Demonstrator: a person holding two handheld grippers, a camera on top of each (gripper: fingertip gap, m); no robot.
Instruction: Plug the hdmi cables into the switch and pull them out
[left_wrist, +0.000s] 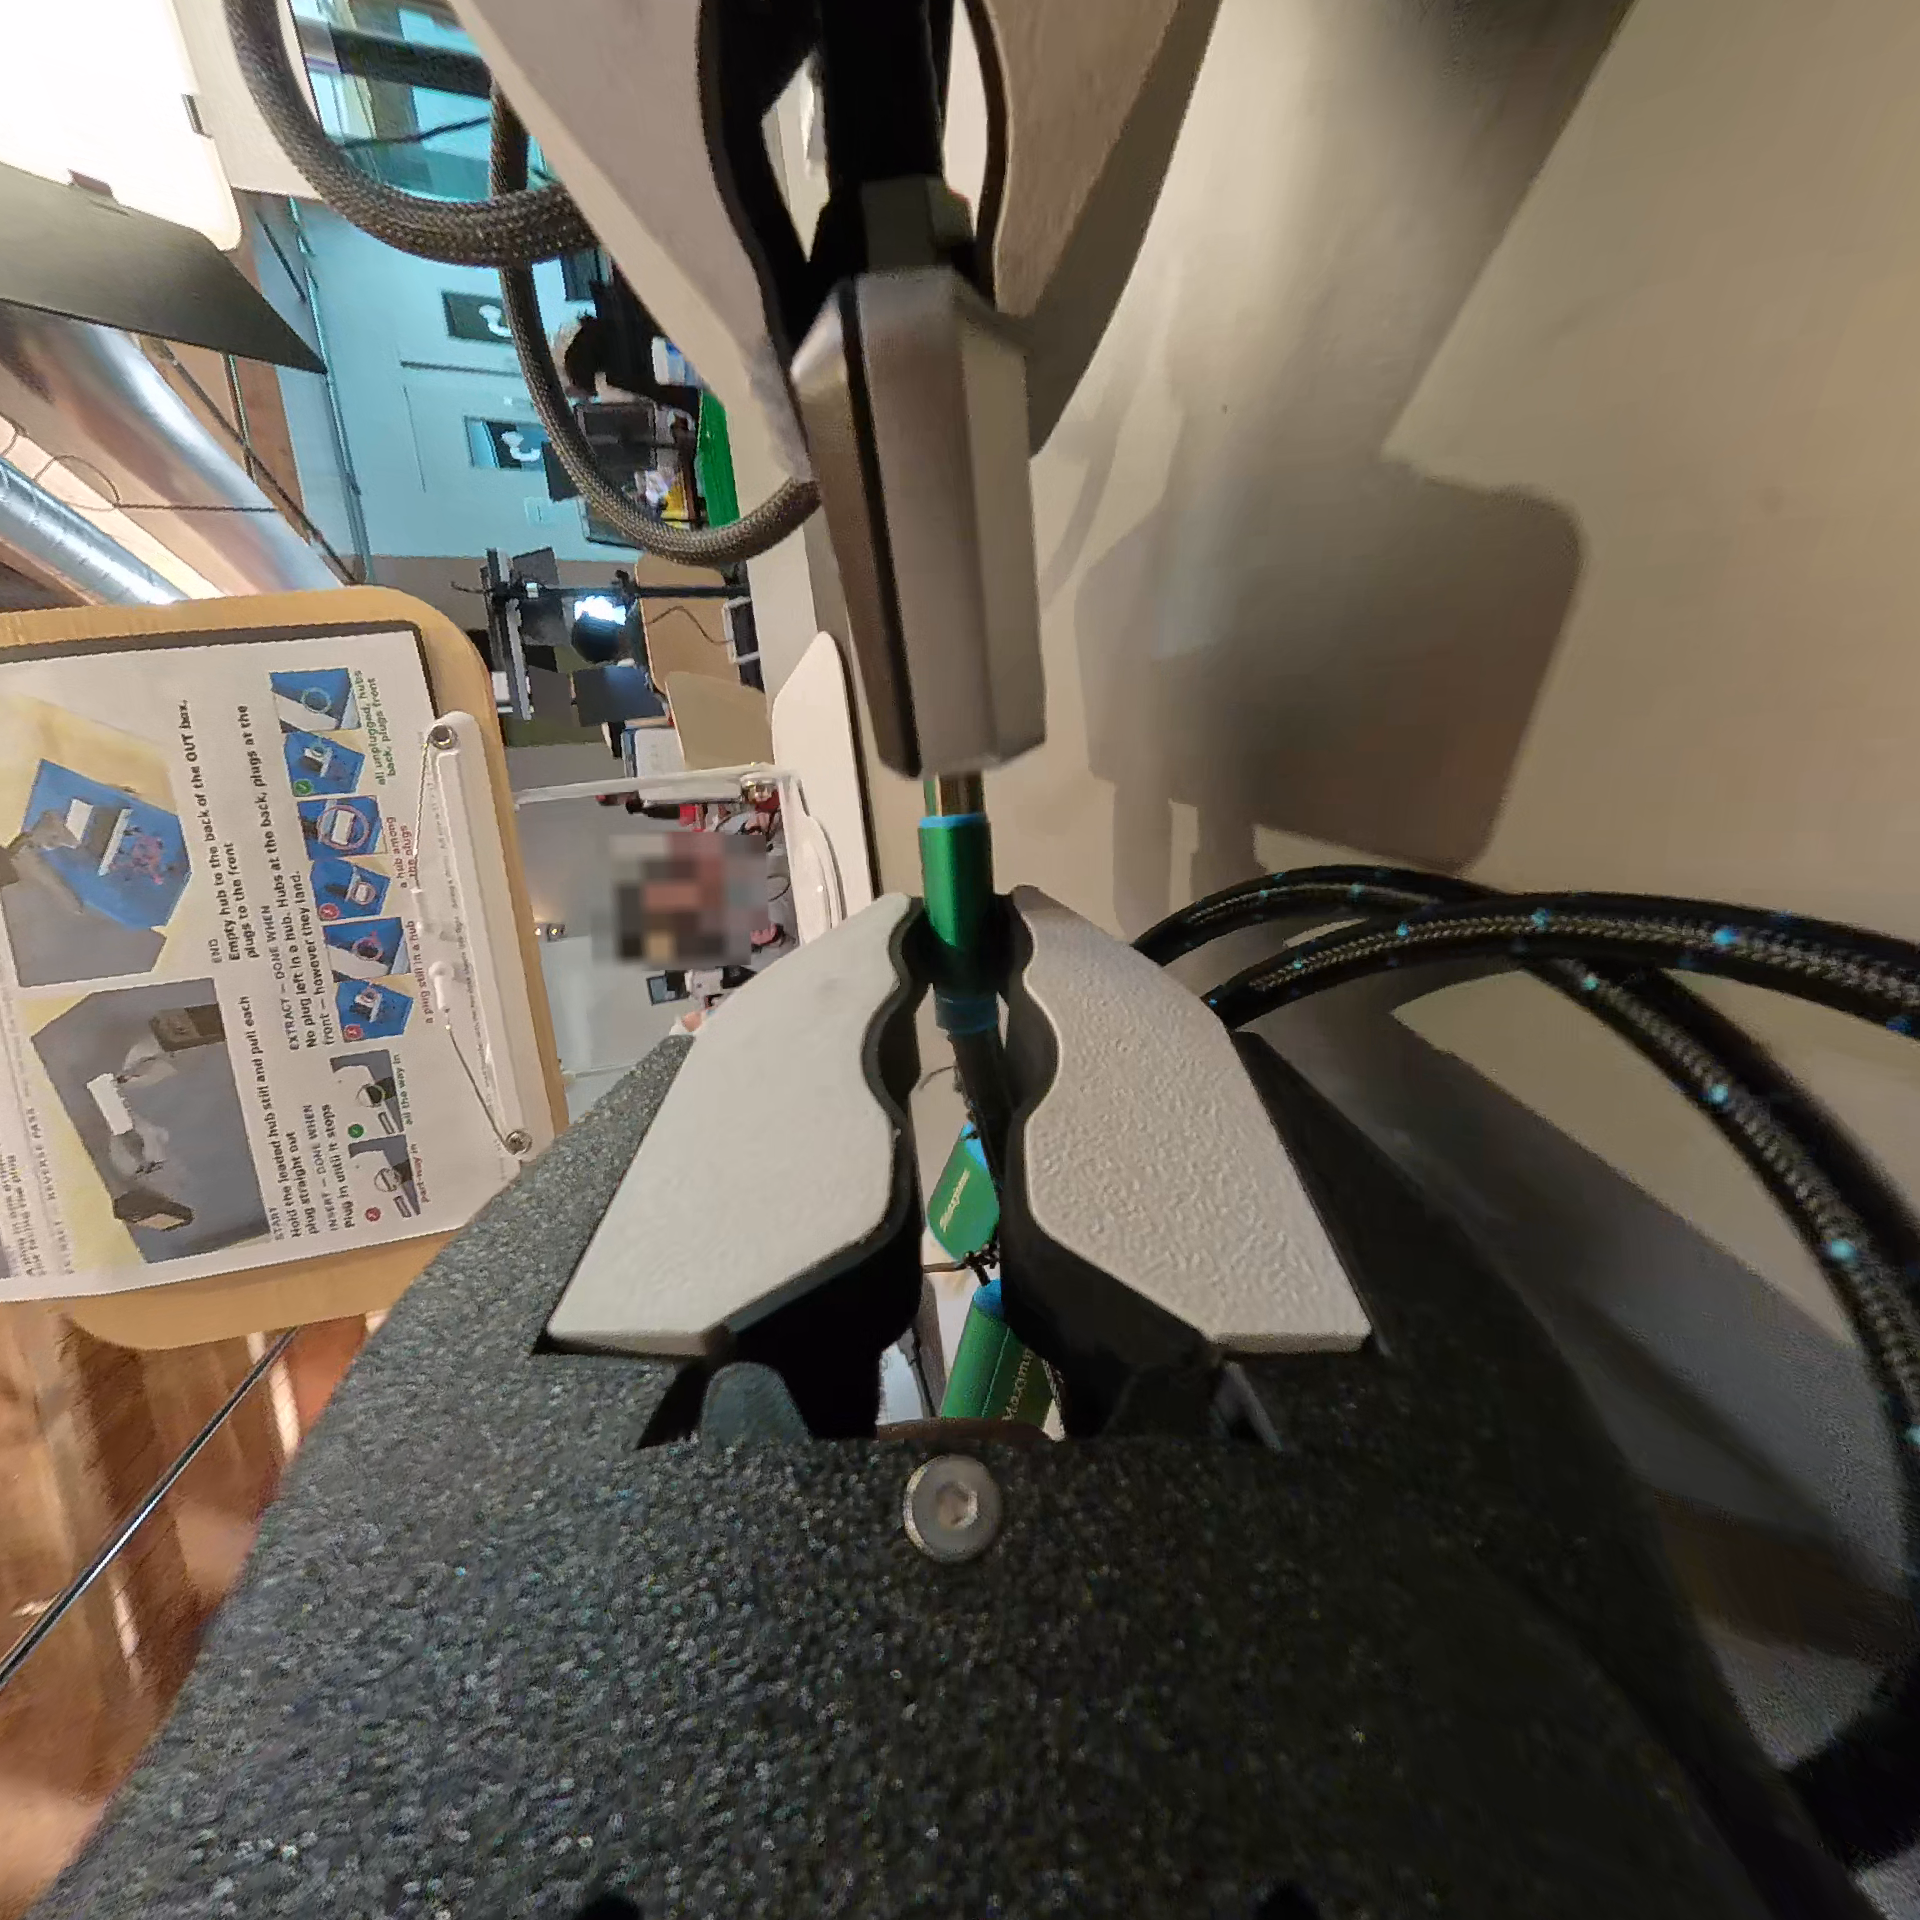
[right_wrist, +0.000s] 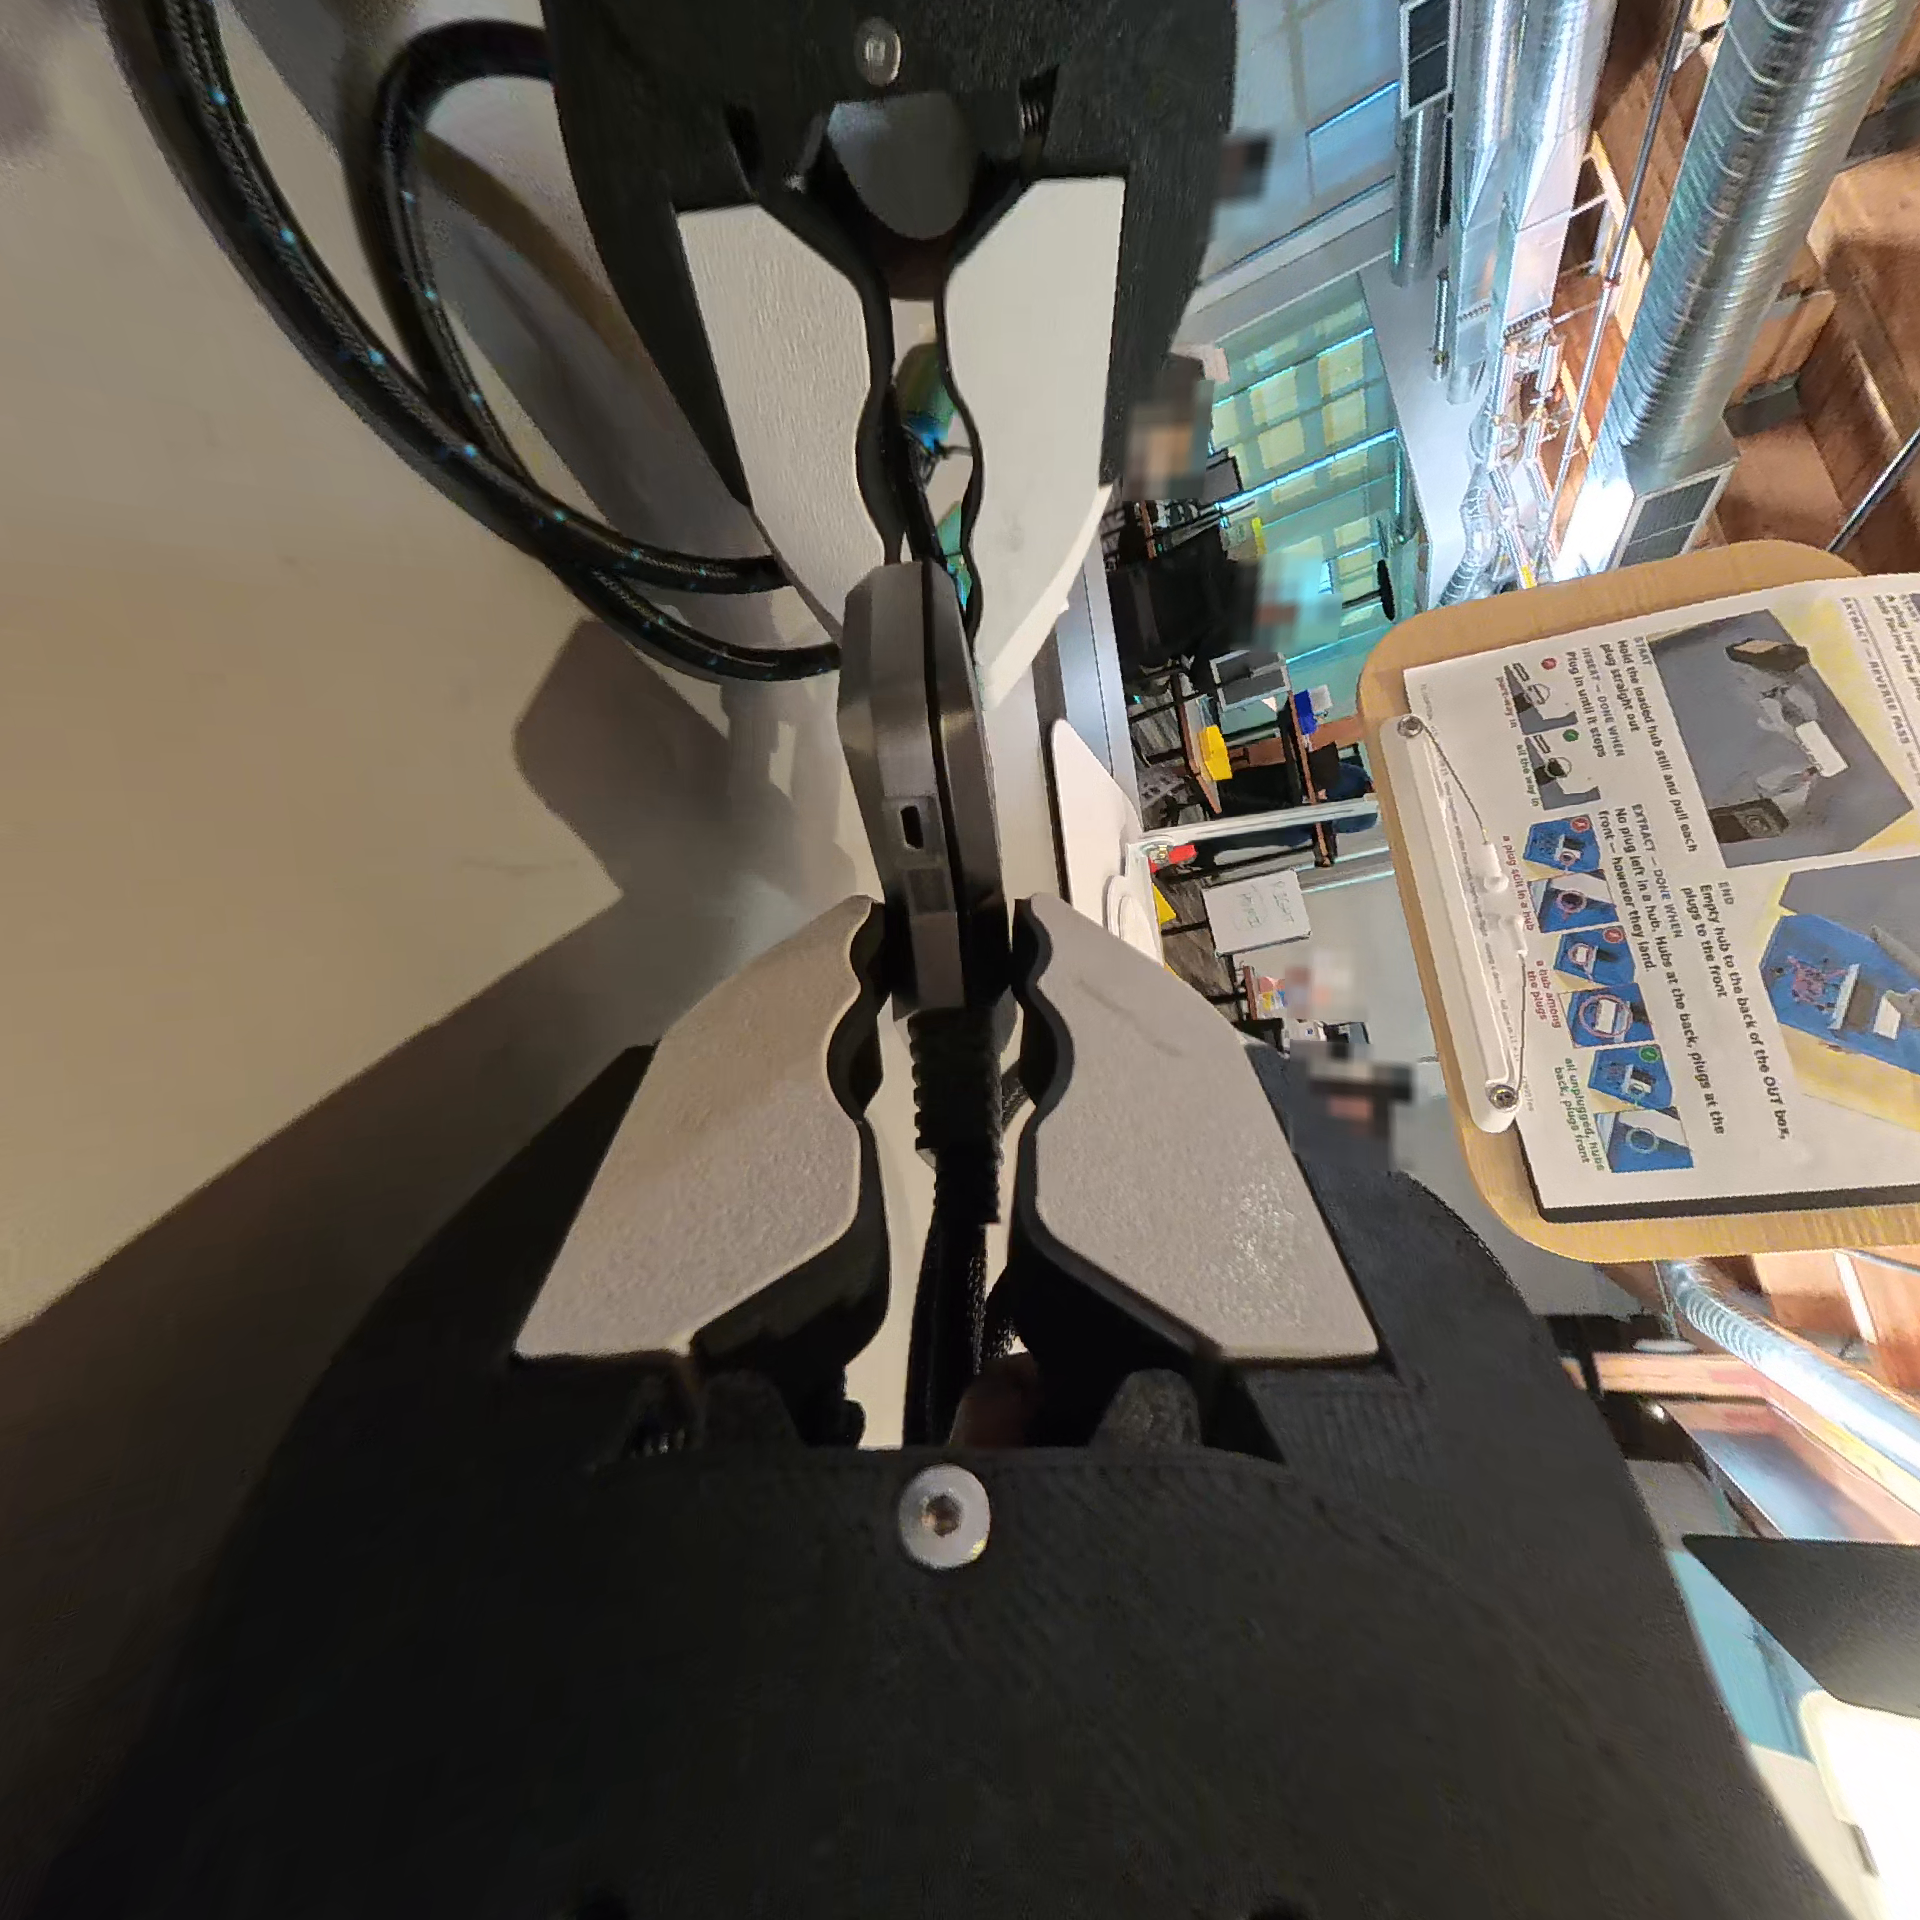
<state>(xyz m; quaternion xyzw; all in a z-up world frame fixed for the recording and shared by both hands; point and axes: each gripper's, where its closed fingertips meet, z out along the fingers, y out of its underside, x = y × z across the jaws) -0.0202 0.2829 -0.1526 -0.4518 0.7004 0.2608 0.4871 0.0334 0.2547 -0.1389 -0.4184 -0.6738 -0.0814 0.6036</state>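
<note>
Your left claw (left_wrist: 961, 935) pinches the green plug (left_wrist: 954, 883); your right claw (right_wrist: 940, 966) clamps the grey hub (right_wrist: 914, 727). Keep both aligned.

printed instruction sheet (left_wrist: 208, 935) on wooden board (left_wrist: 499, 831): black, red and blue text beside small pictures | green tag (left_wrist: 961, 1195) behind left gripper (left_wrist: 961, 925): white brand lettering | small white sign (right_wrist: 1262, 909): handwriting, too small to read
</note>
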